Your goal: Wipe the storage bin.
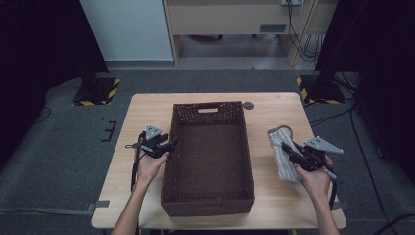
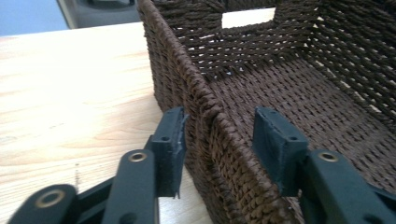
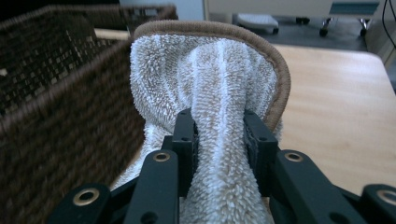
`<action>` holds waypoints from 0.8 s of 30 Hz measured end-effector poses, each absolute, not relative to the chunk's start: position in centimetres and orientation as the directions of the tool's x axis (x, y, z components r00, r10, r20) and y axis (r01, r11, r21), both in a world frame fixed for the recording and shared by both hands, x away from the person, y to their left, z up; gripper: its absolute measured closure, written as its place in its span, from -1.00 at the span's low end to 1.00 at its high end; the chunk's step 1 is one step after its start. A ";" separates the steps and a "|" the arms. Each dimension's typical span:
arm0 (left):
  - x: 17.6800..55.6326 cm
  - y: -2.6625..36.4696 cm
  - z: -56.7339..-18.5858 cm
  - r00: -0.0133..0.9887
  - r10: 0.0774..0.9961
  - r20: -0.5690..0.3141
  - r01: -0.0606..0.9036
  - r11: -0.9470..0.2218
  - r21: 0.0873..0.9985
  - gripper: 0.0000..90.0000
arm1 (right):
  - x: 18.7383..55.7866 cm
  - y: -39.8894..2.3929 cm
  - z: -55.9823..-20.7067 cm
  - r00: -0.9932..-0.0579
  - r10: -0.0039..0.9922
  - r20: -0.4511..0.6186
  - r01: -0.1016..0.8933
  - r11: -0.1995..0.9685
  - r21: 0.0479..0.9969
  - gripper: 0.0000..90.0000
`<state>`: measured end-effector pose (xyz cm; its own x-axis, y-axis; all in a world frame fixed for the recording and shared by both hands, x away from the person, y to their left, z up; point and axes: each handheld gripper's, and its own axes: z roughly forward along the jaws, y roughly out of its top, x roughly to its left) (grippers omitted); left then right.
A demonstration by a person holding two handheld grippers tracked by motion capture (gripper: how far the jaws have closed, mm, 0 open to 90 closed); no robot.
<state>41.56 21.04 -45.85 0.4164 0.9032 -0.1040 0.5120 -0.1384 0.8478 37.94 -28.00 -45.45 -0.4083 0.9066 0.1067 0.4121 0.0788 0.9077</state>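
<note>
High view: right gripper [image 1: 292, 148] pinches towel [image 1: 283, 155], just right of basket [image 1: 209, 198].
Left gripper [image 1: 169, 145]: jaws spread astride basket's left wall.

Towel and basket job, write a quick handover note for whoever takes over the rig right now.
Right gripper: shut on the towel, fingers pinching a bunched fold, towel raised beside the basket's right wall.
Left gripper: open, fingers astride the basket left wall; one finger is at the outside, the other stands clear inside, so no firm grip.
Basket sits mid-table, nothing in it.
Done: towel picked up.
Left: probably steady the basket with the left gripper, carry the towel over the rim, lower it in, release.
</note>
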 end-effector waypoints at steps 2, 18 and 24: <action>41.5 21.0 -45.9 0.423 0.900 -0.105 0.508 -0.140 0.850 0.32 | 38.4 -27.8 -44.9 -0.409 0.905 0.116 0.394 0.061 0.917 0.58; 41.3 21.0 -45.8 0.449 0.888 -0.101 0.510 -0.161 0.845 0.46 | 42.6 -24.6 -42.4 -0.452 0.883 0.122 0.327 0.037 0.944 0.57; 40.9 20.3 -45.8 0.463 0.881 -0.101 0.508 -0.171 0.844 0.49 | 43.5 -23.5 -42.3 -0.464 0.877 0.126 0.323 0.036 0.946 0.57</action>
<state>40.85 20.33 -45.78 0.4631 0.8805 -0.1009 0.5082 -0.1705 0.8442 43.52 -23.53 -42.34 -0.4644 0.8767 0.1256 0.3232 0.0358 0.9457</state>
